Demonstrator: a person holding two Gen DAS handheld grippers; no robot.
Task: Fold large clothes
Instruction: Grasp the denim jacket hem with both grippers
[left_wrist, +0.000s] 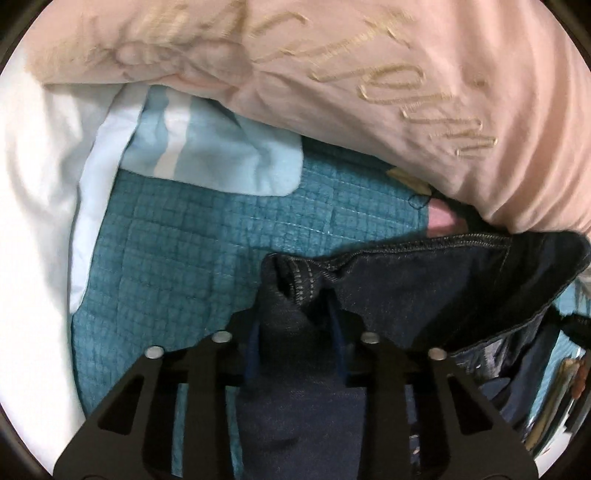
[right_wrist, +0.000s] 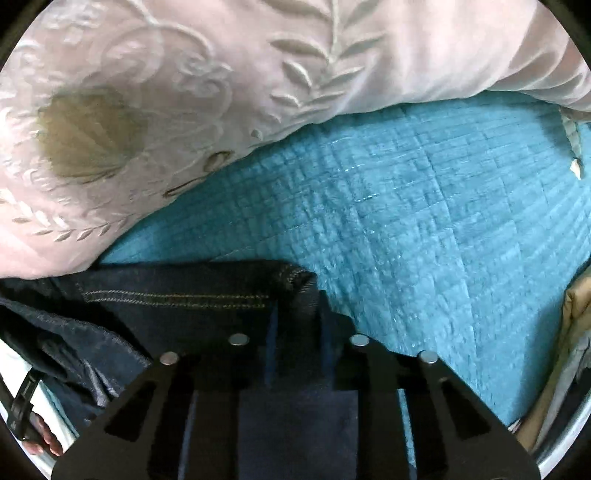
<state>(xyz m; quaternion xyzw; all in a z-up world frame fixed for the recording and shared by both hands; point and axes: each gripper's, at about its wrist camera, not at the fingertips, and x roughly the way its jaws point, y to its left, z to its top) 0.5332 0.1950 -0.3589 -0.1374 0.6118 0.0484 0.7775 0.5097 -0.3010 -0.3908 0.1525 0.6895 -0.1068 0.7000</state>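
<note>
A pair of dark blue jeans (left_wrist: 424, 288) hangs stretched between my two grippers above a teal quilted bedspread (left_wrist: 177, 251). My left gripper (left_wrist: 295, 317) is shut on one corner of the jeans' stitched edge, with denim bunched between its fingers. My right gripper (right_wrist: 295, 314) is shut on the other corner of the jeans (right_wrist: 177, 295), whose hem with light stitching runs off to the left. More denim hangs below both grippers.
A pink pillow with gold embroidered lettering (left_wrist: 369, 92) lies just behind the jeans. A pale embroidered pillow (right_wrist: 166, 110) lies at the back left in the right wrist view. White bedding (left_wrist: 33, 221) and a light blue cloth (left_wrist: 221, 155) lie left. The bedspread (right_wrist: 424, 221) stretches right.
</note>
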